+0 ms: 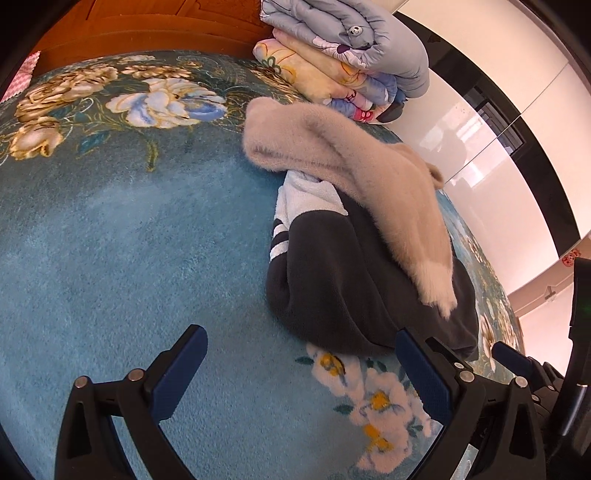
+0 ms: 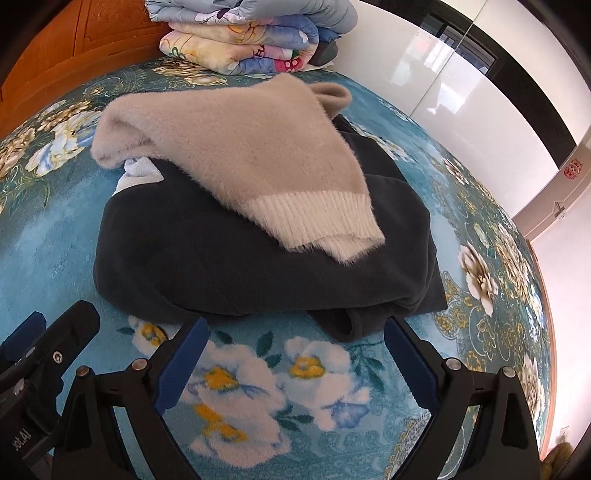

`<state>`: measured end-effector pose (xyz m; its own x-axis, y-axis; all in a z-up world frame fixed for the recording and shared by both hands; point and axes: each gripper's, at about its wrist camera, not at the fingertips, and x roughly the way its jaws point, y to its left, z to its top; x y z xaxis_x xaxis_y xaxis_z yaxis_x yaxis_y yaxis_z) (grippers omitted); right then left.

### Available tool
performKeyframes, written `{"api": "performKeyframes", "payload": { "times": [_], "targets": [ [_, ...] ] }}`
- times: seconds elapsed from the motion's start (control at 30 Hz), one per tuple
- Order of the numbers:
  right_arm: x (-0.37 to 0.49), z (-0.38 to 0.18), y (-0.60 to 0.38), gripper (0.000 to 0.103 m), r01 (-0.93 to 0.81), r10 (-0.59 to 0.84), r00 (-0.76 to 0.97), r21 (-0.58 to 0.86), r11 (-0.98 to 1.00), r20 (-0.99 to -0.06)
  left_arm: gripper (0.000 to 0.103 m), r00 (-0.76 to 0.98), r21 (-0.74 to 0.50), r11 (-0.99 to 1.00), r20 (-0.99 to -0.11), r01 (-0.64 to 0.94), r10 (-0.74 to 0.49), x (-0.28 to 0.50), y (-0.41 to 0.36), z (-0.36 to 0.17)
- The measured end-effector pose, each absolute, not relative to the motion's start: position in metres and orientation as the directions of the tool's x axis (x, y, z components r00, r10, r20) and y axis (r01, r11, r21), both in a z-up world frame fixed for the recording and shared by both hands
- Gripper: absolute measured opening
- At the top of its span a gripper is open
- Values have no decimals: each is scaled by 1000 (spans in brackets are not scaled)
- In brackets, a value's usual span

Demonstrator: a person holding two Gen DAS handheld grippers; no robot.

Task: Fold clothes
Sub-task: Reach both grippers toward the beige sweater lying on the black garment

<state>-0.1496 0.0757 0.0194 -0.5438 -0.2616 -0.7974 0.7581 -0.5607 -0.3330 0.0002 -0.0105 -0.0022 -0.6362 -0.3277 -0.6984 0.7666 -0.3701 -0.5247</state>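
A blue flowered blanket [image 2: 55, 229] covers the bed, with a wooden headboard [image 1: 147, 26] behind and glossy white wardrobe doors [image 2: 461, 96] alongside. Folded quilts [image 2: 251, 40] are stacked by the headboard. A dark sweater [image 2: 240, 266] lies heaped mid-bed, a beige sweater [image 2: 240, 147] draped over it. The left gripper [image 1: 299, 369] and right gripper [image 2: 295, 354] hover with jaws apart, empty.

So the fuzzy sweater [image 2: 236, 147] is draped on top of the fleece garment [image 2: 258, 266], with a striped piece [image 1: 291, 206] tucked under both and poking out on the left side, and the whole heap sits on the bedspread [image 2: 258, 387]. Behind the pile there's a stack of folded quilts [image 2: 251, 40] up against the headboard [image 2: 74, 40]. Both grippers, the left gripper [image 1: 301, 358] and the right gripper [image 2: 295, 350], sit just in front of the heap's near edge, side by side, not touching it.
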Motion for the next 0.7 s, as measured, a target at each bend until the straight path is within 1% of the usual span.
{"api": "performKeyframes", "payload": {
  "times": [0.23,0.43,0.5,0.57,0.67,0.7],
  "targets": [
    [-148,20,45,97,782,-285,-541,-347,-518,-791,103,-626,-546,-307,-695,780,-355,12,-35,-11],
    [-159,34,11,97,786,-328,-564,-369,-496,-758,103,-572,-541,-208,-695,815,-436,32,-48,-12],
    [-161,44,-4,97,787,-352,-573,-377,-488,-740,103,-550,-521,-198,-709,830,-441,33,-51,-14],
    [-161,49,-18,97,802,-392,-566,-376,-464,-725,103,-563,-525,-223,-683,821,-465,38,-53,-9],
    [-156,53,-38,97,833,-446,-538,-368,-413,-715,103,-574,-535,-228,-675,813,-463,36,-53,-8],
    [-154,52,-45,97,849,-456,-515,-358,-388,-726,103,-576,-533,-236,-669,812,-471,37,-54,-6]
  ]
}}
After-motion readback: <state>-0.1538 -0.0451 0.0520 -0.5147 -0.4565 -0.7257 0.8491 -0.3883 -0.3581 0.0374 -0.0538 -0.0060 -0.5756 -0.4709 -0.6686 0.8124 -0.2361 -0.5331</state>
